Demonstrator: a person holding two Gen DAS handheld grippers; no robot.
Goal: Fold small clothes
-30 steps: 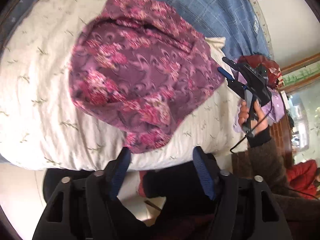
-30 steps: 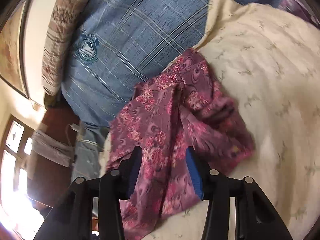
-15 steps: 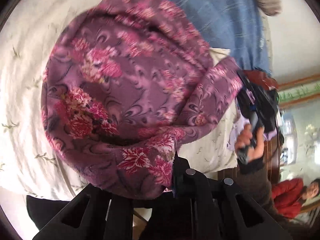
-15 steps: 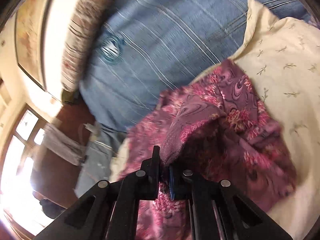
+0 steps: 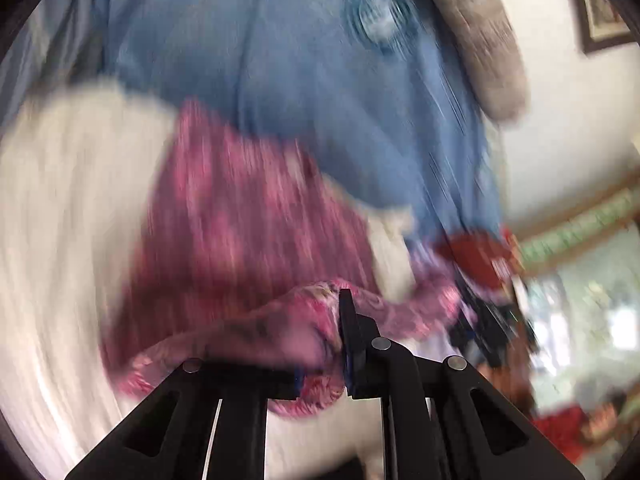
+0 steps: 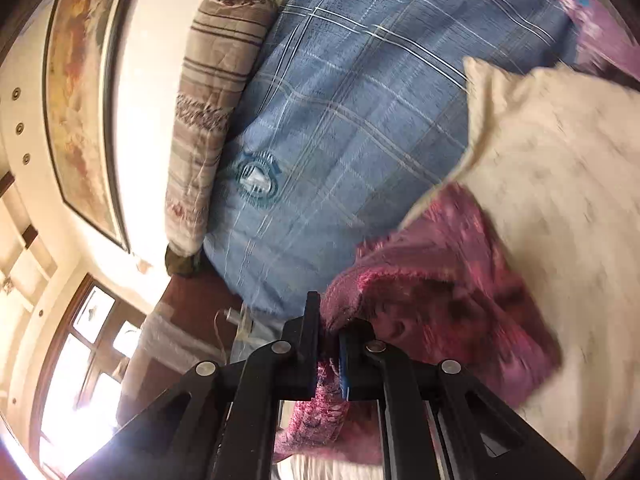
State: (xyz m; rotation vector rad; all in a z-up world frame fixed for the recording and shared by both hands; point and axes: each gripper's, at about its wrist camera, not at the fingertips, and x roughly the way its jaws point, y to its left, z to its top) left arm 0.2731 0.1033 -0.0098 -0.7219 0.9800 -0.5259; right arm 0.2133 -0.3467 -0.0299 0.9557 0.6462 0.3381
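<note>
A purple-pink floral garment [image 5: 240,240] lies on a cream quilt [image 5: 60,200], blurred by motion. My left gripper [image 5: 320,360] is shut on the garment's near edge, which bunches over the fingers. My right gripper [image 6: 330,344] is shut on another edge of the same garment [image 6: 440,280] and holds it lifted above the quilt [image 6: 560,200]. The right gripper also shows blurred at the right of the left wrist view [image 5: 480,328], with a strip of the garment stretched toward it.
A blue plaid blanket [image 6: 360,100] covers the bed behind the quilt. A striped bolster [image 6: 212,100] lies along the white wall, under a framed picture [image 6: 80,100]. A window [image 6: 80,360] is at lower left. Red cloth [image 5: 476,252] sits beyond the bed's edge.
Both grippers have closed on the garment's edges and lifted them. Both views have swung up toward the blue blanket and the wall, with motion blur.
</note>
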